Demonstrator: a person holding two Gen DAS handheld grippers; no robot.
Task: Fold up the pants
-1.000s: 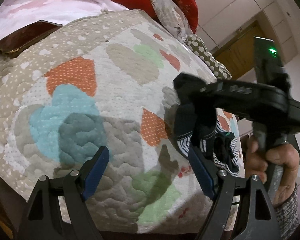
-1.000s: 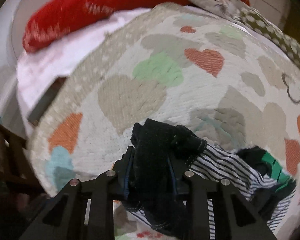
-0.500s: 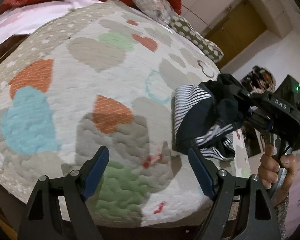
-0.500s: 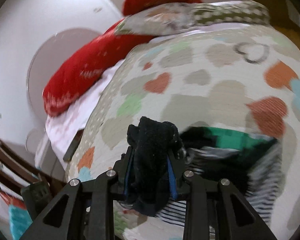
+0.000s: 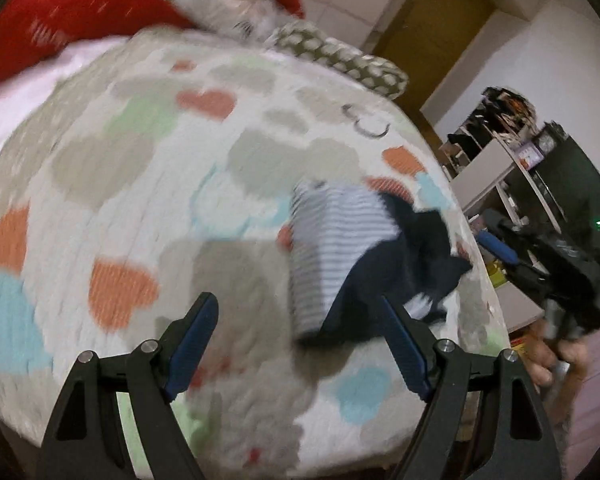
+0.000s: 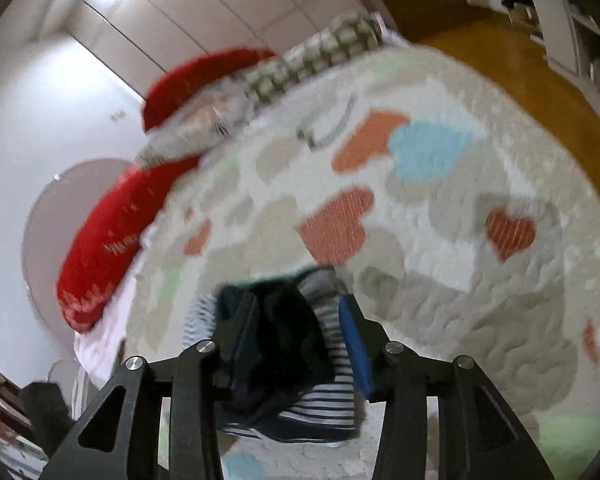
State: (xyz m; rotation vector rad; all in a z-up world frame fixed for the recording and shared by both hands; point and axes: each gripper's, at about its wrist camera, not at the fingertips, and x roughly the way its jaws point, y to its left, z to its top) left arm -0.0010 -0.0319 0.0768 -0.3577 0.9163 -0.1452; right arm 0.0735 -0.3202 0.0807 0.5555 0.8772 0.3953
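Observation:
The pants (image 5: 340, 252) are a bunched bundle of navy cloth with white-and-navy stripes, hanging above the heart-patterned quilt (image 5: 140, 184) near its right edge. My right gripper (image 6: 296, 332) is shut on the dark bunched part of the pants (image 6: 284, 344), with striped cloth drooping below the fingers. It shows at the right of the left wrist view (image 5: 556, 272), held by a hand. My left gripper (image 5: 300, 344) is open and empty, just in front of the hanging bundle.
Red pillows (image 5: 72, 20) and a spotted pillow (image 5: 340, 60) lie at the bed's head. Shelving with clutter (image 5: 508, 148) and a wooden door (image 5: 432, 12) stand past the bed's right edge.
My right gripper has carried the pants to the right, towards the bed's right edge, and the bundle has opened out a little. My left gripper has swung right after it, staying open.

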